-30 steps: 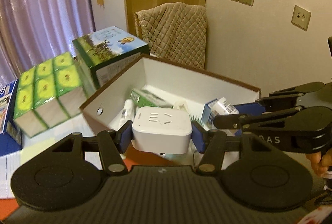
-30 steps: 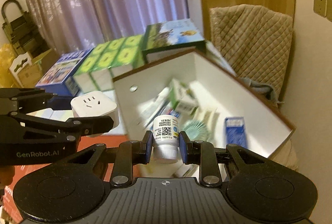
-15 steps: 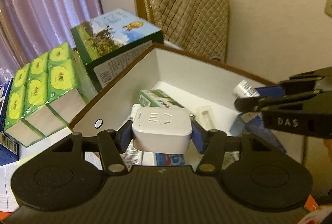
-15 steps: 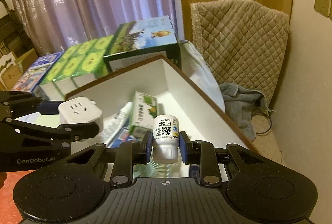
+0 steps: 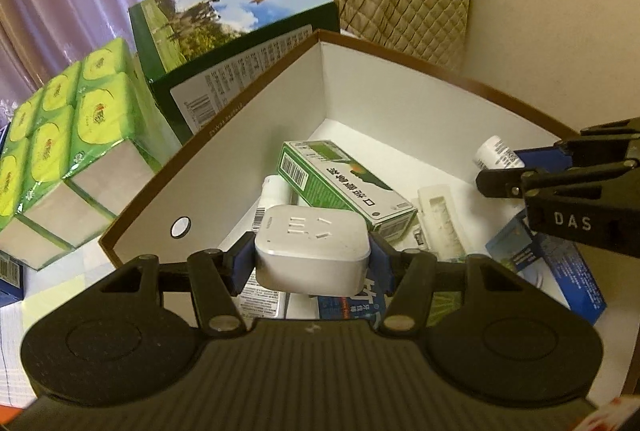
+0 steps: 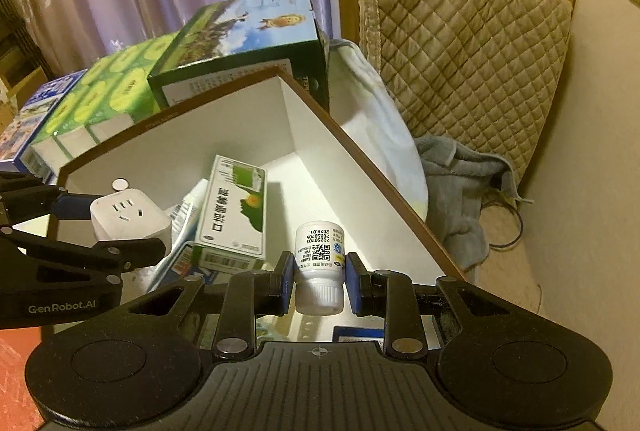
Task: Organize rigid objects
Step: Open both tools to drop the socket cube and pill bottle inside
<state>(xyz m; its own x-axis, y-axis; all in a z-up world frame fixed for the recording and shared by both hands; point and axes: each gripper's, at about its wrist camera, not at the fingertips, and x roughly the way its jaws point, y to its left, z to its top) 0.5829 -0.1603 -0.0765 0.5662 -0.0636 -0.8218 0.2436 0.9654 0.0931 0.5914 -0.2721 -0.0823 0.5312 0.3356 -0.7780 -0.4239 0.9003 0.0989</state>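
Note:
My left gripper [image 5: 312, 261] is shut on a white socket cube [image 5: 311, 249] and holds it over the near part of the open white box with a brown rim [image 5: 400, 87]. My right gripper [image 6: 319, 277] is shut on a small white pill bottle [image 6: 319, 263], cap toward me, held over the box's right side [image 6: 360, 167]. Each gripper shows in the other view: the right one with the bottle [image 5: 498, 157], the left one with the cube [image 6: 128, 219]. Inside the box lie a green medicine carton [image 5: 344, 187], a blue carton [image 5: 560, 271] and several other packets.
A green milk carton case [image 5: 236, 27] and a pack of green tissue packets [image 5: 60, 135] stand left of the box. A quilted beige cover [image 6: 468, 51] and a grey cloth [image 6: 460, 187] lie behind and right of it, by the wall.
Both grippers have moved forward and higher over the box, with the cube and the bottle still held. The views now look down into the box.

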